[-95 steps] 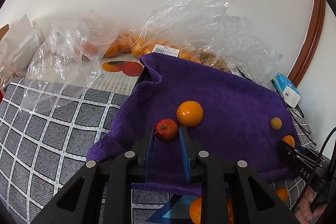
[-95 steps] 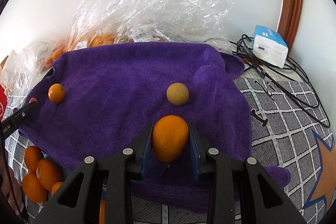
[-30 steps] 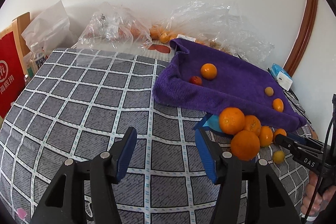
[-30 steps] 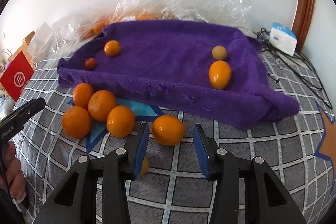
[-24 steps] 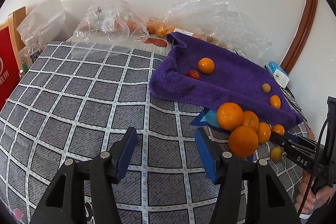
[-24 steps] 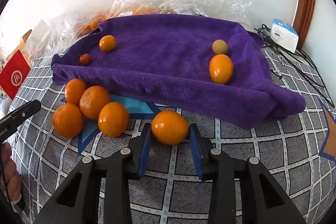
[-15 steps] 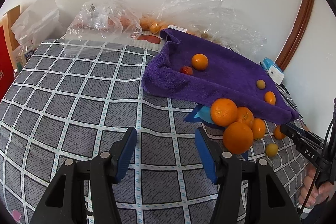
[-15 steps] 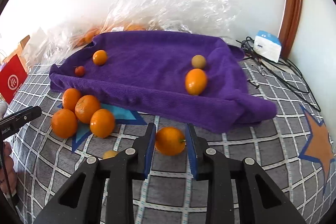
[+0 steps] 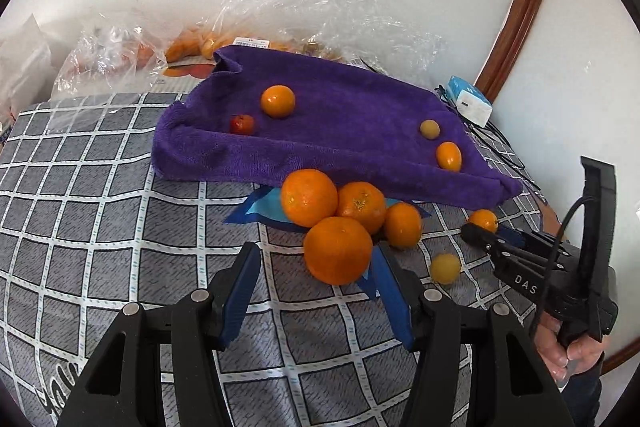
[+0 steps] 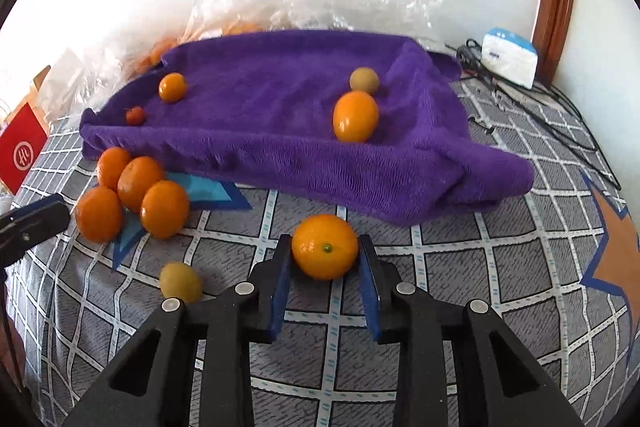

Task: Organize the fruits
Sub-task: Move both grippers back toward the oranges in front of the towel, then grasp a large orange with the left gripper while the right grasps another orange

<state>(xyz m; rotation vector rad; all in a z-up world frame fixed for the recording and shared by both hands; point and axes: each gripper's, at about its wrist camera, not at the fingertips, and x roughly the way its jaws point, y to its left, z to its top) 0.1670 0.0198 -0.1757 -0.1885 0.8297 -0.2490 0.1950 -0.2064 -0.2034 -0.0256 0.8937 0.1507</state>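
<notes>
Between the right pads: a round orange tangerine with a green stem dot (image 10: 325, 252), off the cloth, on or just above the grey checked bedspread (image 10: 500, 267), just in front of the purple terry towel (image 10: 280, 131).
Right gripper (image 10: 325, 259): its jaws have just been closing and eased a touch; both blue pads look pressed to the tangerine's sides, so I read it as gripped.
Step in hand: picking one loose fruit to carry to the towel.
Already on the towel: an oval orange fruit (image 10: 355, 117) beside a small tan round fruit (image 10: 364, 80) at the right; a small orange (image 10: 172, 87) and a tiny red fruit (image 10: 135, 115) at the left.
Left gripper (image 9: 316, 287): jaws apart and empty, aimed at the nearest large orange (image 9: 338, 250) of a cluster of four; the right pad may brush it, though the view is too foreshortened to be sure.
Loose nearby: a small yellow round fruit (image 9: 445, 268), near the right gripper.
Next move calls for: lifting clear of the towel's raised front fold, then setting down beside a matching fruit, gently, since round fruit will roll.
</notes>
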